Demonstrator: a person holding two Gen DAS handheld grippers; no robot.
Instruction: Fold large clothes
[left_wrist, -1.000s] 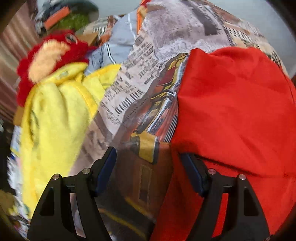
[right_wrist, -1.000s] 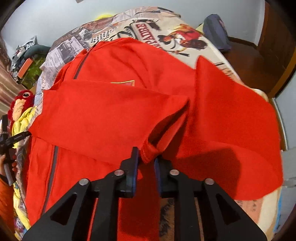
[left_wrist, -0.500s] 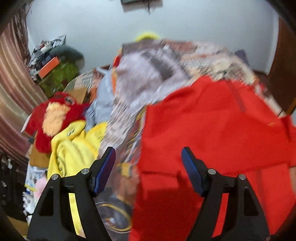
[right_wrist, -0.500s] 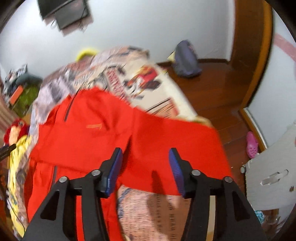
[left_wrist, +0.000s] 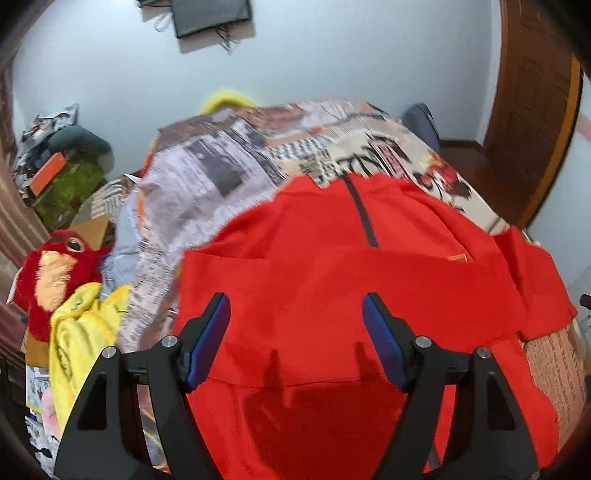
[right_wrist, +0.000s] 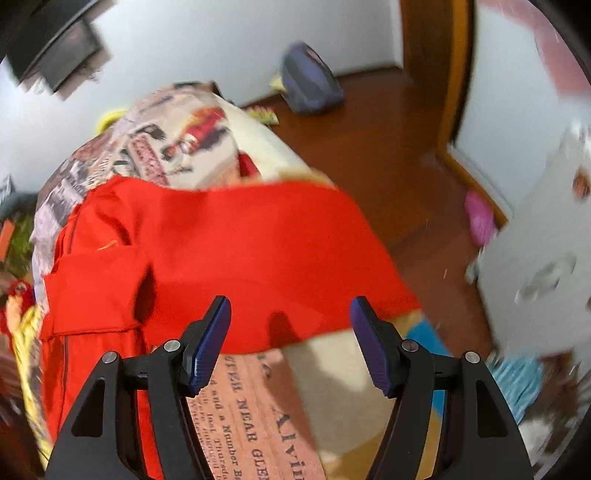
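A large red zip jacket (left_wrist: 332, 280) lies spread on a bed with a newspaper-print cover (left_wrist: 229, 173). One sleeve is folded across its front. My left gripper (left_wrist: 295, 332) is open and empty, held above the jacket's lower part. In the right wrist view the jacket (right_wrist: 240, 251) lies with its other sleeve stretched toward the bed's right edge. My right gripper (right_wrist: 290, 339) is open and empty, above the edge of that sleeve and the bed cover (right_wrist: 255, 413).
A red plush toy (left_wrist: 51, 266) and yellow cloth (left_wrist: 81, 332) lie left of the bed. Clutter (left_wrist: 62, 173) is piled at the far left. A backpack (right_wrist: 310, 85) sits on the wooden floor by the wall. A door (left_wrist: 532, 110) stands at right.
My right gripper has let go of the sleeve and opened. Both grippers have lifted and pulled back from the jacket. The right gripper has swung toward the bed's right edge.
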